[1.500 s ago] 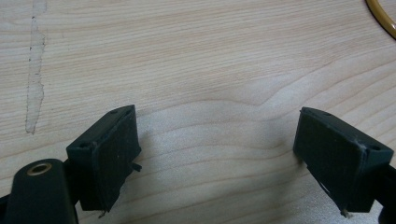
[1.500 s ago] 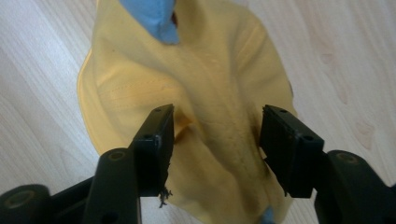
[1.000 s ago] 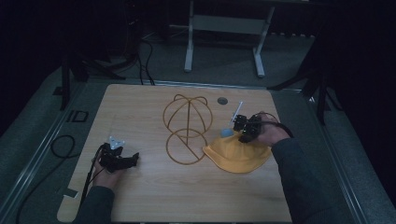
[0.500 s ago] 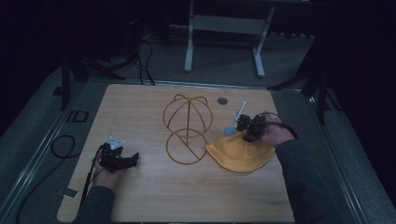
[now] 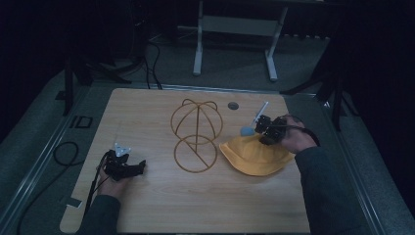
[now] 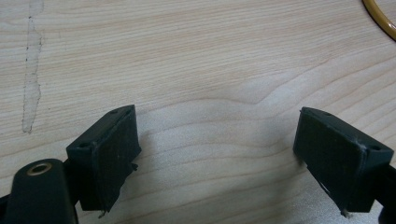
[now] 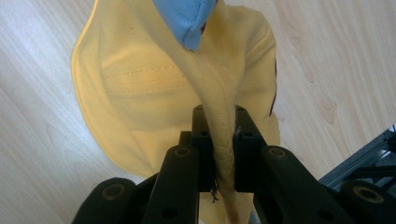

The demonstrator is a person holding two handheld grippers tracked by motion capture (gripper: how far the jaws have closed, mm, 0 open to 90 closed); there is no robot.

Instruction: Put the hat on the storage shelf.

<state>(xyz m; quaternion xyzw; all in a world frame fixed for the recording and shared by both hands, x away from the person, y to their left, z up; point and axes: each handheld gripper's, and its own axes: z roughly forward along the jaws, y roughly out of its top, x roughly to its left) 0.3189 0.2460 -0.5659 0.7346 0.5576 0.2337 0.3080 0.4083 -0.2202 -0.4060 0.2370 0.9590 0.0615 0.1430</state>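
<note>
A yellow hat (image 5: pixel 254 157) lies on the wooden table (image 5: pixel 147 117), right of a gold wire hat stand (image 5: pixel 195 134). My right gripper (image 5: pixel 265 138) is over the hat's far edge and shut on a pinched fold of its fabric. In the right gripper view that fold (image 7: pixel 223 144) runs up between the jaws, the rest of the hat (image 7: pixel 140 88) hangs below, and a light blue piece (image 7: pixel 184 18) shows at the top. My left gripper (image 5: pixel 139 166) rests near the table's front left; its jaws (image 6: pixel 219 154) stand wide open over bare wood.
A small dark round disc (image 5: pixel 233 105) sits in the tabletop behind the stand. The stand's base ring (image 6: pixel 380 18) shows in a corner of the left gripper view. Cables (image 5: pixel 63 154) lie on the floor to the left, and a metal frame (image 5: pixel 235 29) stands beyond the table.
My right gripper has risen slightly with the hat fold held in it, lifting that edge of the hat. The left gripper has stayed where it was.
</note>
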